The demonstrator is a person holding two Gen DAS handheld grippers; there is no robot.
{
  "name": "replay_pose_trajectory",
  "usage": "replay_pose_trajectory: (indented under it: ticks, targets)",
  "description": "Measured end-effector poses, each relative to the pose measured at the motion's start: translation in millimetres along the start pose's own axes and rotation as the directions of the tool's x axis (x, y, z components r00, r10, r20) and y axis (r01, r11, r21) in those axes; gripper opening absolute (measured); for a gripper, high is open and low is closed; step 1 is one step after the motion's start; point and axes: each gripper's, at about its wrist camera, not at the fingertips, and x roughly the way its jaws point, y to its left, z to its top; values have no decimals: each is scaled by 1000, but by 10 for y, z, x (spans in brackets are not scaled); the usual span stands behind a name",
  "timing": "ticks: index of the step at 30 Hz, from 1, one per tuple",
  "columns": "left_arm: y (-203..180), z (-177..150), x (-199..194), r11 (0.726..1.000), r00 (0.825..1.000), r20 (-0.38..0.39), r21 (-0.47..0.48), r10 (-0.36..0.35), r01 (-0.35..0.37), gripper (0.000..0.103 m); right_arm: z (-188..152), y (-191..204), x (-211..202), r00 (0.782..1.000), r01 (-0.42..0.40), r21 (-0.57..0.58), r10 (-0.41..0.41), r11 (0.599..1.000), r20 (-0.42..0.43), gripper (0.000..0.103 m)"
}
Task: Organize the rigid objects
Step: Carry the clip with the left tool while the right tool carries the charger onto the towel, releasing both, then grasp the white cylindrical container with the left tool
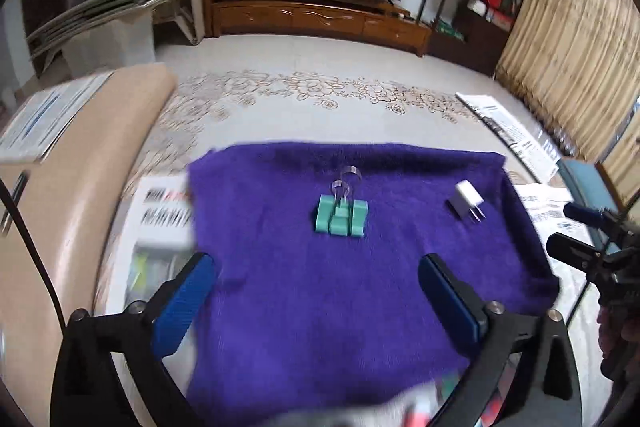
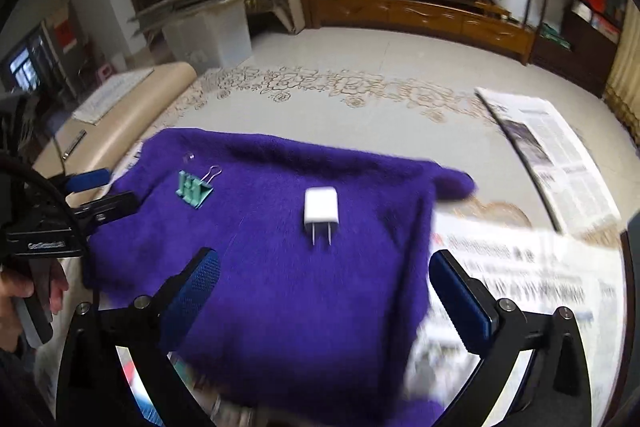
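Note:
A green binder clip with clear handles lies in the middle of a purple fuzzy cloth. A white plug adapter with two prongs lies to its right. My left gripper is open and empty, a short way in front of the clip. In the right wrist view the adapter lies ahead of my open, empty right gripper, with the clip far left on the cloth. The left gripper shows at the left edge.
The cloth lies on newspapers spread over a patterned floor. A beige cushioned bench runs along the left. A folded newspaper lies at the right. A wooden cabinet stands at the far wall.

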Motion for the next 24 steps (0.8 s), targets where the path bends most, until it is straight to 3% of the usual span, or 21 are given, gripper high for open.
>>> replay_pose_trajectory:
  ticks: [6,8,11,14,18,20,24]
  targets:
    - [118,-572,-469,999,1000,-9,-49,6,-7,103,-469,-114,-489,1000,9,76,-9,997,1,103]
    - [144,-762,-499,998,999,-19,-42,-38,37,103,-666,-150,-628,1000,7,89,-7,996,-2,103]
    - [126,-955,-438,996,996,-26,24,-87,88,103,-917,-209,-753,999,30,103,-31,994,6,103]
    - [34,-1042,-284,988,995,-71,134,-73,82,103,-1133,-276,-795,999,28,138,-32,990,30,103]
    - [-8,-1100,-198,977,998,-50,206,-49,59,102,-1306,-326,-750,999,7,162,-12,987,30,103]
    - [9,-1084,-141,978,996,-60,192,-72,82,89,-1345,-360,-733,999,24,158,-28,987,29,103]
    - [-55,-1107,-132,963,995,-49,248,-92,101,80,-1419,-448,-690,1000,9,180,-14,984,23,103]
